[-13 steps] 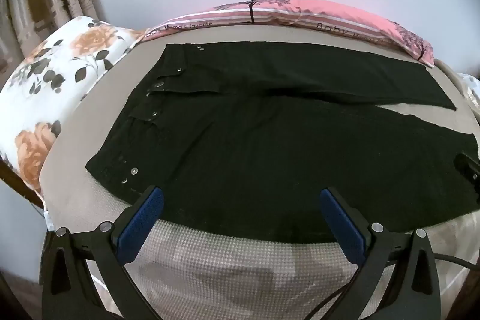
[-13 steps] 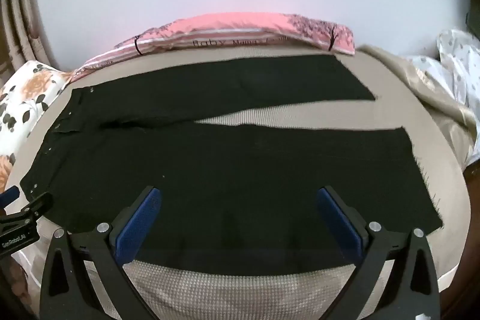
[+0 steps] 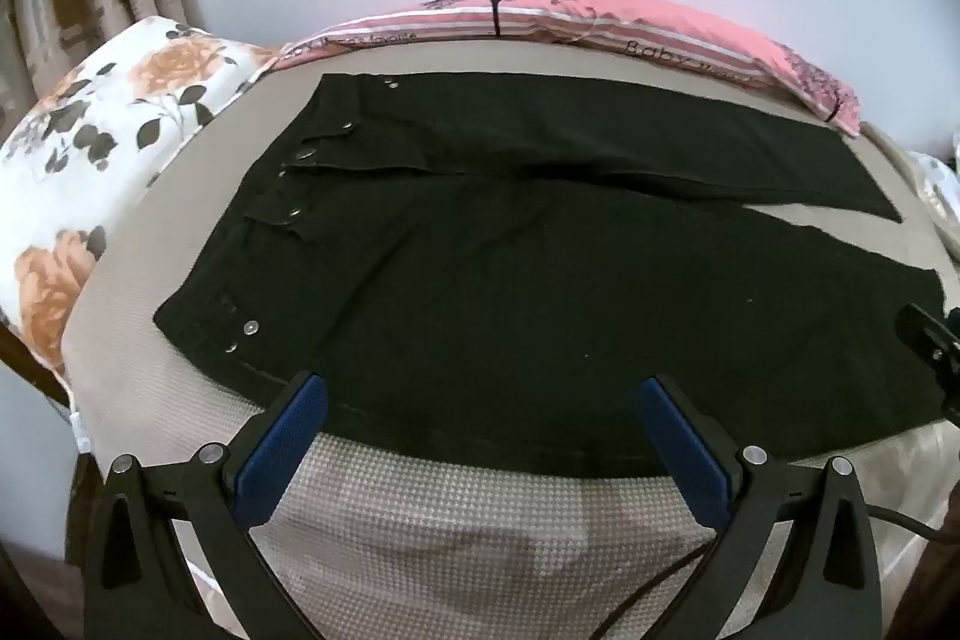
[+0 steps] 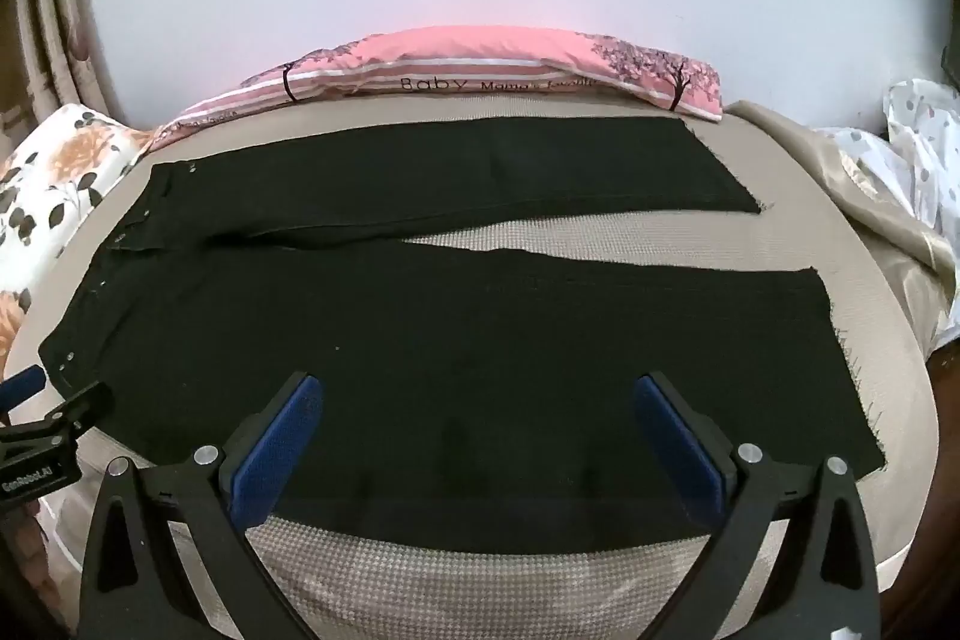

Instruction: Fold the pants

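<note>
The floral pillow [image 3: 90, 148] lies at the far left, the pants [image 3: 540, 280] flat on the bed [image 3: 450, 520], waistband left, legs running right and splayed. The left gripper [image 3: 483, 436] hovers over the near hem by the waist, jaws spread, holding nothing; the right gripper [image 4: 477, 436] likewise nearer the cuffs. Folding looks not yet begun: next, both likely pinch the near edge to carry one leg over the other

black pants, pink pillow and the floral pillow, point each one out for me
black pants [image 4: 480, 340], right wrist view, middle of the near leg
pink pillow [image 4: 480, 46], right wrist view, plain pink top above the stripes
floral pillow [image 3: 120, 112], left wrist view, white fabric between the printed roses
</note>
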Demonstrator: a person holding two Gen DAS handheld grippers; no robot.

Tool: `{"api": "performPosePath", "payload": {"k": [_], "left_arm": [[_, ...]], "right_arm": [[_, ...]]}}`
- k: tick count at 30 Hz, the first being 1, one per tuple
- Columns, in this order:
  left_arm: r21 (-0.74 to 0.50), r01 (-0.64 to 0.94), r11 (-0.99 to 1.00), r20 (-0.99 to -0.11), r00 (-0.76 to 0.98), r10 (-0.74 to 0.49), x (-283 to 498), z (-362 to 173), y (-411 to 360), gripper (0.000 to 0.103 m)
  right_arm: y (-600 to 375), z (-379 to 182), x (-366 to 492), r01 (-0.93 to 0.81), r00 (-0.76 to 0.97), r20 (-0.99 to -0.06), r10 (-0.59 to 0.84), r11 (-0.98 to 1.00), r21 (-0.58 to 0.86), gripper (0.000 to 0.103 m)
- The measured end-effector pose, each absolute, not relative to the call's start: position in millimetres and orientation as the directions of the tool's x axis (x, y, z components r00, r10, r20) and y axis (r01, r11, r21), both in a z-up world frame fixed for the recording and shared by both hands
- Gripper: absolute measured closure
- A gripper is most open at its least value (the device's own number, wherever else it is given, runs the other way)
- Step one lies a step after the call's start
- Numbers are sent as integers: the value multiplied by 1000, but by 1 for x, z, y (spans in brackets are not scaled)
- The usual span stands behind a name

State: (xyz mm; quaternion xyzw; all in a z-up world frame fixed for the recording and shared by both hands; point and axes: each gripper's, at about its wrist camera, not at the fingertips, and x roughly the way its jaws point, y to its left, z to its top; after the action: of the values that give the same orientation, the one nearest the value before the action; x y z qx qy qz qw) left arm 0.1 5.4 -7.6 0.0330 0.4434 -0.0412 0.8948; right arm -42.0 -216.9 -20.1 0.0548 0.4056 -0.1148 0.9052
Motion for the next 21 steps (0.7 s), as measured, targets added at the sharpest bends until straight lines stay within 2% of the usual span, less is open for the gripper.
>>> {"api": "performPosePath", "payload": {"k": [10, 21], "left_arm": [[50, 58, 997, -773, 634, 2, -2, -4, 13, 0], [58, 48, 997, -758, 652, 13, -2, -3, 17, 0]], "right_arm": [[-211, -19, -41, 252, 669, -714, -207, 967, -44, 0], [-211, -18, -42, 251, 671, -714, -200, 967, -34, 0]]}}
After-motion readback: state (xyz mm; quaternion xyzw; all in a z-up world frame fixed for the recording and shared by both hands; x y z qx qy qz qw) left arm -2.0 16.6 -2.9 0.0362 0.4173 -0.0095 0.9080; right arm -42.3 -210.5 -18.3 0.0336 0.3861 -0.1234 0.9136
